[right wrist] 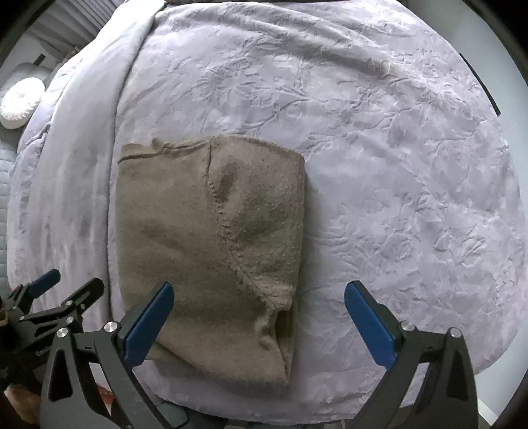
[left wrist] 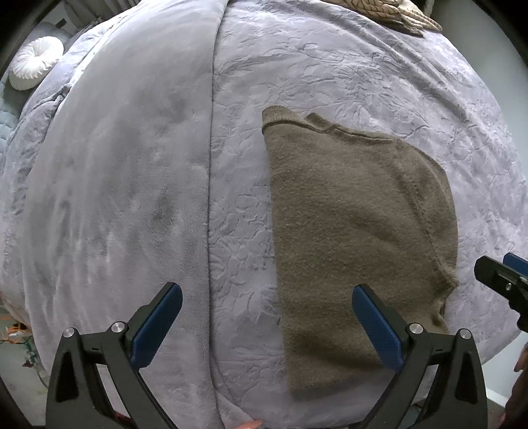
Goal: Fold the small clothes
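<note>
A small olive-brown knit garment lies folded flat on the lavender bed cover. It also shows in the right wrist view, with a seam running down its right half. My left gripper is open and empty, hovering above the garment's near left edge. My right gripper is open and empty, hovering above the garment's near right corner. The right gripper's tip shows at the right edge of the left wrist view. The left gripper shows at the lower left of the right wrist view.
The bed cover has an embossed leaf pattern and a smooth plush band on the left. A round white cushion lies at the far left. A beige knitted item lies at the far edge. The bed's near edge runs below the garment.
</note>
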Demonstrator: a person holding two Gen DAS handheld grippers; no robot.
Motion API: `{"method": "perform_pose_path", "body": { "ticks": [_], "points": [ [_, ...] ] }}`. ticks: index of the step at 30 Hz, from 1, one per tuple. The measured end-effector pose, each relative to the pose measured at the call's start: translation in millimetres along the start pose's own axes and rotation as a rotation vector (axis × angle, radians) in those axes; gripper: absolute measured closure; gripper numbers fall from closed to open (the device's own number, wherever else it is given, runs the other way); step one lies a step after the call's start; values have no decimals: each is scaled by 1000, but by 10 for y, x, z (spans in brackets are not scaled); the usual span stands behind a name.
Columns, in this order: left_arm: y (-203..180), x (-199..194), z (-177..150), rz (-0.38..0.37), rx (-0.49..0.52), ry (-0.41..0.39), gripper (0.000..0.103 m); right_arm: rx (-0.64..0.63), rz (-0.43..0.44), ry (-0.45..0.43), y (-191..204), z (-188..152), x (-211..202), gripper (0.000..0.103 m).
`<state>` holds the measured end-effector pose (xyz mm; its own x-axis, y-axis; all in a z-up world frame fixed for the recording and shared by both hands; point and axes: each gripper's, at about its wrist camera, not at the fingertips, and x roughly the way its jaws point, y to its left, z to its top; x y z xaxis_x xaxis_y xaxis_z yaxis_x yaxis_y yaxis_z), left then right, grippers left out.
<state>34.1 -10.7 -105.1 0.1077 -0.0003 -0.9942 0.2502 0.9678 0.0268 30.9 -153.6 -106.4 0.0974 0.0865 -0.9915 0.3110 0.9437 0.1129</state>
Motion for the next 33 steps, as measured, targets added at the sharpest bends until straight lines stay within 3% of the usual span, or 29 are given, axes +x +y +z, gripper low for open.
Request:
{"method": "perform_pose_path", "body": {
  "ticks": [33],
  "points": [
    [35,46,-21,-7,-29,26,0,-2,-24,26,26,-10,68,0]
  ]
}}
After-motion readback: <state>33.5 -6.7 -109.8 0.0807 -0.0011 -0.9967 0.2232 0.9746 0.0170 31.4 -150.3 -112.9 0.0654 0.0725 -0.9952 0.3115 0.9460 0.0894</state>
